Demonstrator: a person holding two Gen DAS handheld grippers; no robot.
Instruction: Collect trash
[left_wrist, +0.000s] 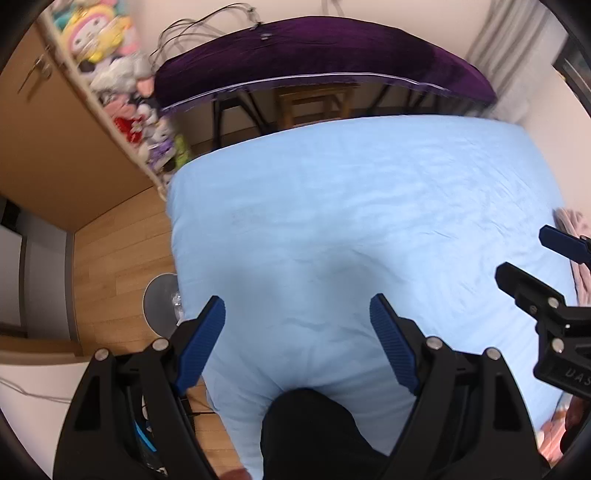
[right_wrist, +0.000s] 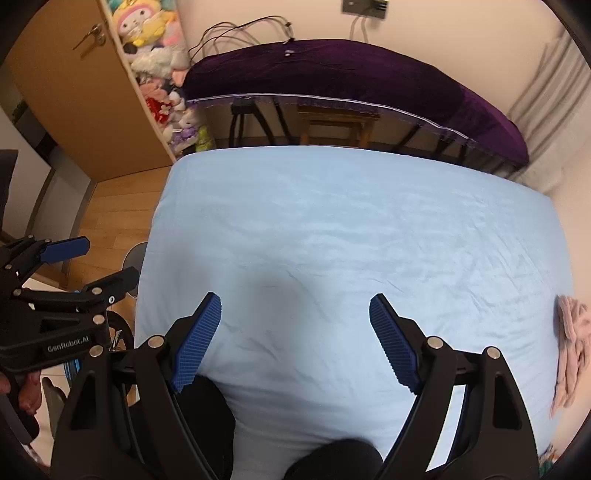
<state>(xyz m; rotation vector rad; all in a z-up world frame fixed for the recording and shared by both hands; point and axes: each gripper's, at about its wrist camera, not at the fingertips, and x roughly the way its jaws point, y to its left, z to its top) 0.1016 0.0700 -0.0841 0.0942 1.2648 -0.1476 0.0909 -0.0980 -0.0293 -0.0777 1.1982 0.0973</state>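
Note:
My left gripper (left_wrist: 297, 310) is open and empty, held above the near edge of a bed with a light blue sheet (left_wrist: 369, 206). My right gripper (right_wrist: 295, 308) is open and empty above the same sheet (right_wrist: 351, 229). Each gripper shows in the other's view: the right one at the right edge (left_wrist: 524, 254), the left one at the left edge (right_wrist: 107, 262). No piece of trash shows on the sheet. A round grey bin (left_wrist: 162, 306) with something clear inside stands on the wooden floor left of the bed; it also shows in the right wrist view (right_wrist: 135, 260).
A pink cloth (right_wrist: 572, 347) lies at the bed's right edge. A table under a purple cover (right_wrist: 351, 85) stands beyond the bed, a wooden stool (right_wrist: 332, 127) beneath it. A shelf of plush toys (left_wrist: 122, 92) and a wooden door (left_wrist: 48, 122) are at left. Dark knees (right_wrist: 332, 461) are at the bottom.

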